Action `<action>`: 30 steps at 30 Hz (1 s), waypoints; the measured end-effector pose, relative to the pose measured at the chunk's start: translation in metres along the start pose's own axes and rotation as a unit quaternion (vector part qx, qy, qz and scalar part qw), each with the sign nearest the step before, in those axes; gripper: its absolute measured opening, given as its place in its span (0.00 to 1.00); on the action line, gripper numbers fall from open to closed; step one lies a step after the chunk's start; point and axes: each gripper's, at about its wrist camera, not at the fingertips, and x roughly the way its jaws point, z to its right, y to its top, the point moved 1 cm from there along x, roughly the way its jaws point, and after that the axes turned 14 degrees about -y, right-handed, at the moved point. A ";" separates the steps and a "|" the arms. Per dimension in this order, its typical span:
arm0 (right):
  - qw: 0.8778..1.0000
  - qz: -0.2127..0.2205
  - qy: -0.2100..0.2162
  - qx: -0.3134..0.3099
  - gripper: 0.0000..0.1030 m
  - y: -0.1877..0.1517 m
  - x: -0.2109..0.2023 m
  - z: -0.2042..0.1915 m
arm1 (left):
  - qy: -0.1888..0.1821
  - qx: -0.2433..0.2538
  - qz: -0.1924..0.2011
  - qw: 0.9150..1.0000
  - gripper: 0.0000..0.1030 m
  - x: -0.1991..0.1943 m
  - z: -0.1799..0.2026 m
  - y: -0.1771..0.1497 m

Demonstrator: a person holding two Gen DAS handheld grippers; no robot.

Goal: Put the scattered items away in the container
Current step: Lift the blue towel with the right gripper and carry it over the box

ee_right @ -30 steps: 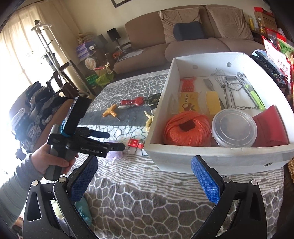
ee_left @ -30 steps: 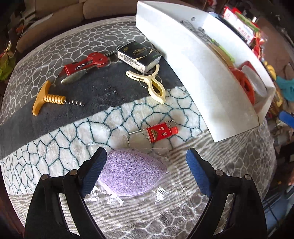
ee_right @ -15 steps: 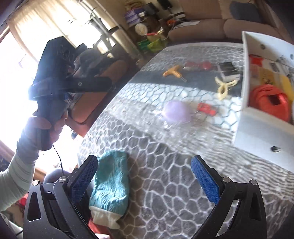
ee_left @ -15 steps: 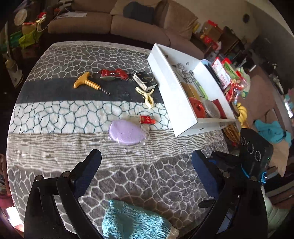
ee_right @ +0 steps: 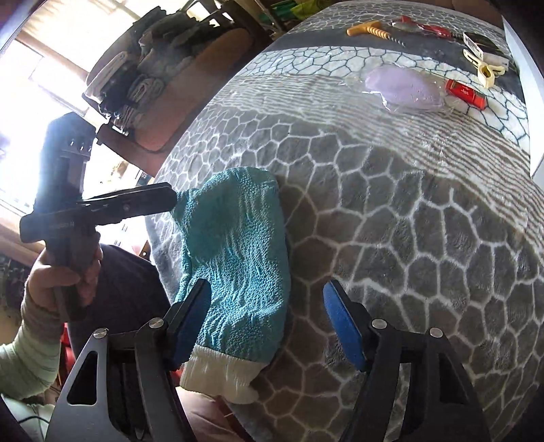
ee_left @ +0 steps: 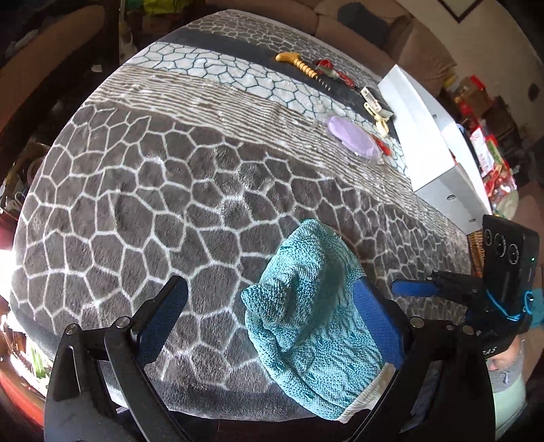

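Observation:
A teal knitted mitt (ee_left: 306, 306) with a white cuff (ee_right: 217, 374) lies at the near edge of the blanket-covered table (ee_left: 153, 204). My left gripper (ee_left: 270, 323) is open wide around the mitt's far end, which lies against the right finger. My right gripper (ee_right: 268, 326) straddles the cuff end with its jaws closing; the right pad is still clear of the mitt. Far off lie a wrapped purple sponge (ee_right: 404, 88), a red lighter (ee_right: 465, 93), a cream clip (ee_right: 482, 66), a black box (ee_right: 482, 44) and two corkscrews (ee_right: 367, 30). The white container (ee_left: 431, 136) stands beyond them.
The mitt's cuff hangs over the table edge, above the person's lap (ee_right: 129, 278). A chair stacked with folded cloths (ee_right: 142, 78) stands left of the table. A sofa (ee_left: 391, 44) runs behind it, and shelves of packets (ee_left: 489, 149) stand past the container.
Both grippers have swung away from the sponge and container to the near table edge, and the teal mitt now lies between their fingers. The right jaws have narrowed.

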 end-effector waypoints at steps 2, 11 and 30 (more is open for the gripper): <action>1.000 -0.009 -0.004 -0.010 0.61 -0.003 0.004 -0.006 | -0.001 0.007 -0.005 1.000 0.83 0.005 0.003 -0.002; 0.997 0.001 -0.060 -0.053 0.19 -0.012 0.015 -0.029 | -0.020 0.023 -0.015 0.999 0.25 0.021 0.021 -0.004; 0.961 0.217 -0.164 0.043 0.13 0.018 -0.218 0.073 | -0.206 0.173 -0.016 0.963 0.18 0.066 0.288 0.166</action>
